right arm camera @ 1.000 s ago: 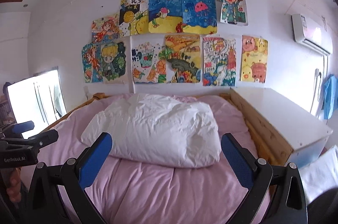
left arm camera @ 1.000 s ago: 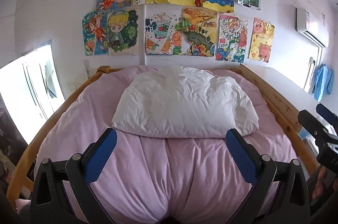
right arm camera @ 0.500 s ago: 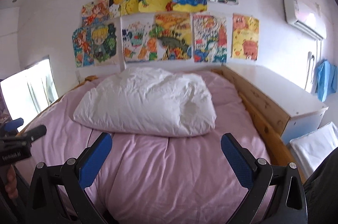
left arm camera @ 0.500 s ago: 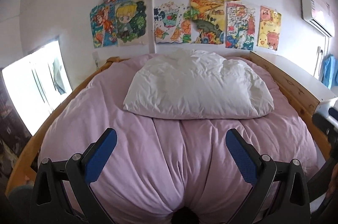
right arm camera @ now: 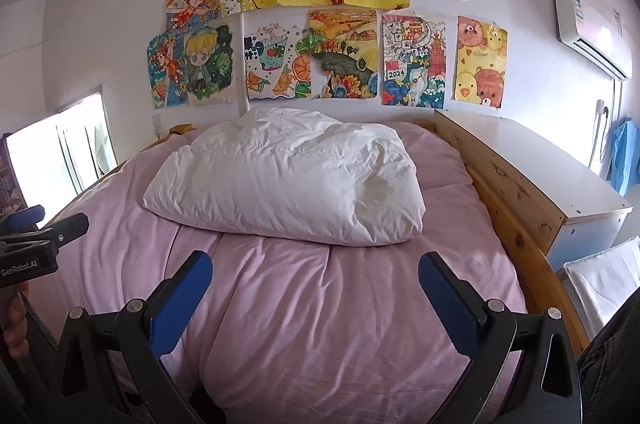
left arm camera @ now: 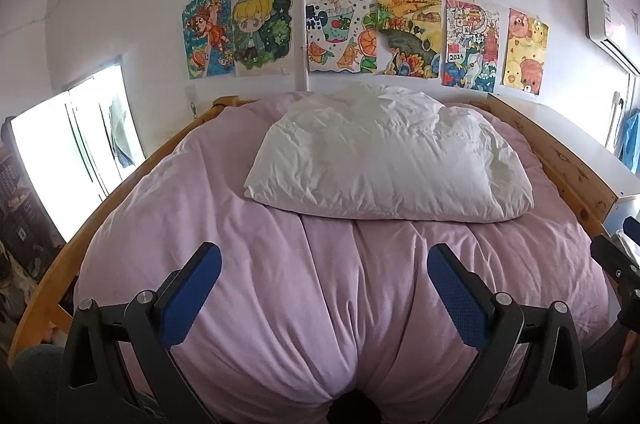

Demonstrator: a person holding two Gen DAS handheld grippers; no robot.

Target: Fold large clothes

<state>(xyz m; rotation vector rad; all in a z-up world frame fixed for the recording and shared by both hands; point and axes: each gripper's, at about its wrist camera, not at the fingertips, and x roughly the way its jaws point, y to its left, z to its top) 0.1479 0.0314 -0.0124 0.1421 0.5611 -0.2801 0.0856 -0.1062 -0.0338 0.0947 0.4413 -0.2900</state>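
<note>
Since a second ago both grippers have tipped down and eased in over the bed, so the white puffy garment (left arm camera: 384, 160) sits lower and fuller in both views, less ceiling showing. It lies bunched on the far half of the pink duvet (left arm camera: 280, 284), nearer the wall of drawings (right arm camera: 320, 16) than the foot of the bed, slightly right of centre in the left view. The left gripper (left arm camera: 324, 288) has its jaws spread wide, nothing between them, and the right gripper (right arm camera: 316, 288) is the same, both hanging over the near end of the duvet, well apart from the garment. My guess: it's down-filled, so light, very soft, no stiffness, slick shell fabric that'll slide out of a shallow pinch. I'd grab at the near corners or a seam (right arm camera: 280, 146) and take a deep bite so the filling doesn't squish out.
</note>
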